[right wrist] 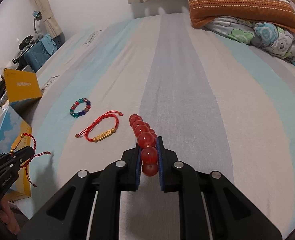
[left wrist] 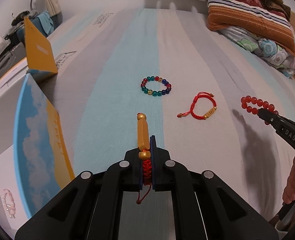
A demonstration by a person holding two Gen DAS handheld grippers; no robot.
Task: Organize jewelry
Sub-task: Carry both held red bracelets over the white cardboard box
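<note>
Cord bracelet (left wrist: 143, 140) in left gripper (left wrist: 146, 140), red beads (right wrist: 145, 140) in right gripper (right wrist: 149, 142), contact points hidden.

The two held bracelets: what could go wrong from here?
1. The left gripper pinches only the woven cord of the red cord bracelet with a gold bar; the dangling tail could catch on the blue-and-yellow box.
2. The right gripper squeezes round beads of the red glass-bead bracelet, which might slip out.

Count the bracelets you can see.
5: multicoloured glass-bead bracelet and red cord bracelet on bed; gold-bar cord bracelet in left tool; red bead bracelet in right; pink bracelet in box.
</note>
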